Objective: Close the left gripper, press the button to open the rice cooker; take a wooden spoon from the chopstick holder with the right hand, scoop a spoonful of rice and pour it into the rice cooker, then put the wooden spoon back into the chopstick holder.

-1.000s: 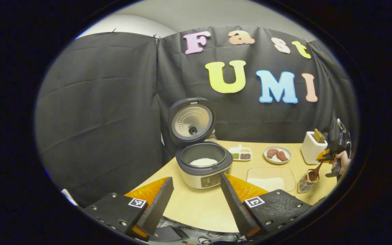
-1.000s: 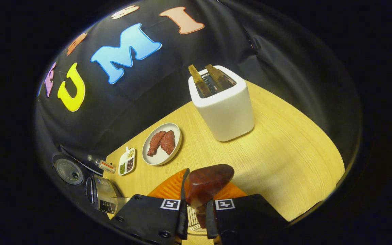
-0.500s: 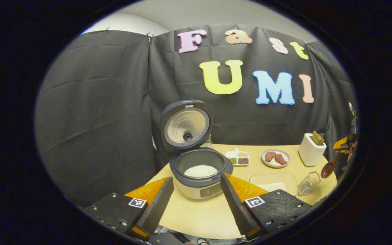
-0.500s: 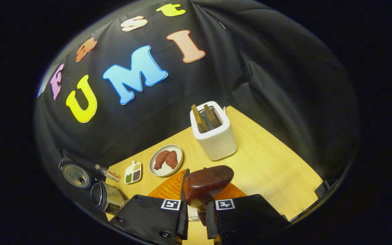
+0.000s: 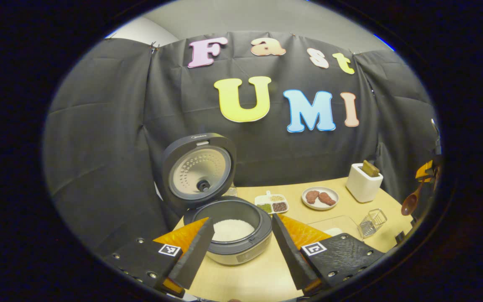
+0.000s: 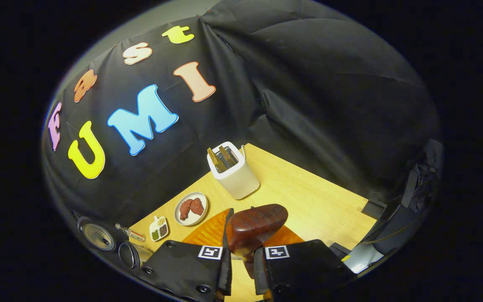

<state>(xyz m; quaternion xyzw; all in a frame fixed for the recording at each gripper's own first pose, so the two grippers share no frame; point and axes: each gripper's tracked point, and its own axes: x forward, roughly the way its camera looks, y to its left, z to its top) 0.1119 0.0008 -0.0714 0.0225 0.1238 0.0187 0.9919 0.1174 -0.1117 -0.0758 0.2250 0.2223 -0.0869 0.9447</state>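
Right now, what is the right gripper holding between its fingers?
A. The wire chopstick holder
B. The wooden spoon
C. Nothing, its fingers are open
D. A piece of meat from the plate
B: in the right gripper view the right gripper has both fingers pressed on the handle of the wooden spoon, whose dark bowl stands just above them.

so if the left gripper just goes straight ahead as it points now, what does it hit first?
Probably the rice cooker: its open pot sits right between the open fingers of the left gripper, lid up behind it. Depth is hard to judge, but nothing lies nearer in that line.
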